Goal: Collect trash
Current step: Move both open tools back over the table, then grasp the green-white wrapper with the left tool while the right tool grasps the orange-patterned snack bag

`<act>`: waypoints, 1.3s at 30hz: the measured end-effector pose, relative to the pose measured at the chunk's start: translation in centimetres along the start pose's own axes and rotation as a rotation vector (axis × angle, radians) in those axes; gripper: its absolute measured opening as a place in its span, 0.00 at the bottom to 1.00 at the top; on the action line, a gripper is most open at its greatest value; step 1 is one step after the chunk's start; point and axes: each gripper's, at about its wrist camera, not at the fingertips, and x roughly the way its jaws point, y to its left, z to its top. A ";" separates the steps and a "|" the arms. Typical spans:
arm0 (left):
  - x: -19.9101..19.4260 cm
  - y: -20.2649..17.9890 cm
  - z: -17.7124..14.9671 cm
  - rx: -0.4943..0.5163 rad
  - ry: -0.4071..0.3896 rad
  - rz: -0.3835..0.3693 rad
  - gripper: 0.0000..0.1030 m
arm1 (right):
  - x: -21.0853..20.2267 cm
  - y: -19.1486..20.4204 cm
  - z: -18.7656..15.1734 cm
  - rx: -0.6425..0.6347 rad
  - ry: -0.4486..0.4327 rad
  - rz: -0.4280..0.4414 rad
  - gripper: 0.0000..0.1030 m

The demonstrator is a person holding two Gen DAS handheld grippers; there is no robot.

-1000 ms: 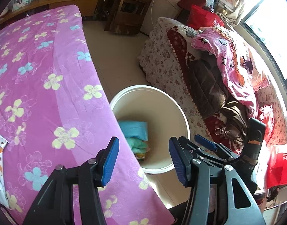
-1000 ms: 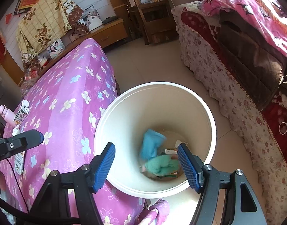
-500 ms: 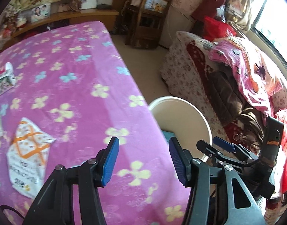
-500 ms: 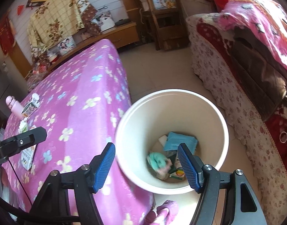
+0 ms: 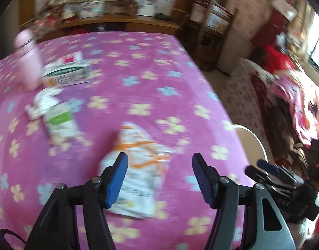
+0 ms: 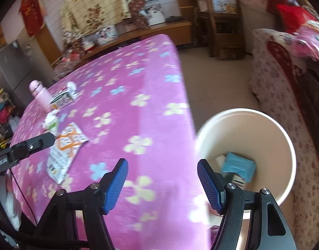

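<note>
A flat white wrapper with orange lines lies on the pink flowered tablecloth. My left gripper hovers over it, its jaws opening, nothing pressed between the pads. Farther left lie a green and white packet, crumpled white paper and a green and white carton. The white bin stands on the floor off the table's right edge, holding a blue packet and other trash. My right gripper is open and empty over the table's edge beside the bin.
A pink bottle stands upright at the table's far left. A sofa with floral cover and pink blanket runs along the right. A wooden shelf unit and low cabinet stand at the back. Tiled floor lies between table and sofa.
Both views swung left, from the bin to the tabletop. My left gripper came over the orange-lined wrapper and its jaws widened. The right gripper left the bin's mouth for the table's edge.
</note>
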 end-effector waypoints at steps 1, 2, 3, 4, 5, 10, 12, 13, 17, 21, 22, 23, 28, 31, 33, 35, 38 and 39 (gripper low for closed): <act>0.0 1.1 0.1 -0.017 -0.002 0.013 0.64 | 0.3 0.7 0.0 -0.006 0.007 0.013 0.70; 0.0 2.8 0.2 -0.044 -0.004 0.034 0.65 | 0.6 1.4 0.1 -0.010 0.014 0.028 0.70; 0.1 4.5 0.4 -0.067 -0.004 0.054 0.65 | 1.1 2.3 0.1 -0.014 0.024 0.048 0.70; 0.3 5.5 0.4 -0.078 -0.002 0.066 0.65 | 1.5 3.2 0.0 -0.021 0.036 0.067 0.70; 0.4 6.9 0.5 -0.095 0.009 0.084 0.65 | 1.9 4.1 -0.1 -0.028 0.046 0.081 0.70; 1.8 11.3 1.1 -0.159 0.044 0.141 0.65 | 4.4 8.4 -0.2 -0.096 0.093 0.113 0.70; 2.7 12.4 1.7 -0.184 0.051 0.155 0.65 | 4.8 9.3 -0.3 -0.106 0.101 0.121 0.70; 3.2 12.8 2.1 -0.200 0.051 0.158 0.65 | 4.9 9.6 -0.3 -0.108 0.104 0.125 0.70; 5.3 13.7 3.2 -0.255 0.047 0.196 0.66 | 5.0 10.1 -0.3 -0.118 0.109 0.122 0.70; 7.1 13.6 4.2 -0.266 0.030 0.256 0.68 | 5.3 10.1 -0.4 -0.101 0.126 0.142 0.70; 7.5 13.4 4.4 -0.259 0.042 0.270 0.68 | 5.4 10.2 -0.4 -0.100 0.131 0.147 0.70; 7.7 13.1 4.5 -0.237 0.039 0.285 0.68 | 5.5 10.3 -0.5 -0.102 0.135 0.150 0.70; 7.6 11.9 3.5 -0.099 0.050 0.267 0.59 | 7.1 11.8 -0.6 -0.119 0.178 0.192 0.70; 6.3 12.3 2.1 -0.057 0.080 0.229 0.50 | 8.5 13.0 0.2 -0.120 0.198 0.215 0.70; 5.1 13.3 1.1 -0.044 0.101 0.212 0.48 | 9.5 14.1 1.0 -0.135 0.208 0.215 0.70; 3.9 14.3 0.1 -0.030 0.108 0.220 0.48 | 10.6 15.6 1.9 -0.146 0.217 0.218 0.70; 1.8 15.6 -1.7 -0.016 0.118 0.227 0.48 | 11.9 17.4 3.0 -0.152 0.225 0.212 0.71; 1.4 16.0 -2.1 -0.015 0.120 0.228 0.48 | 12.4 18.0 3.4 -0.152 0.230 0.211 0.71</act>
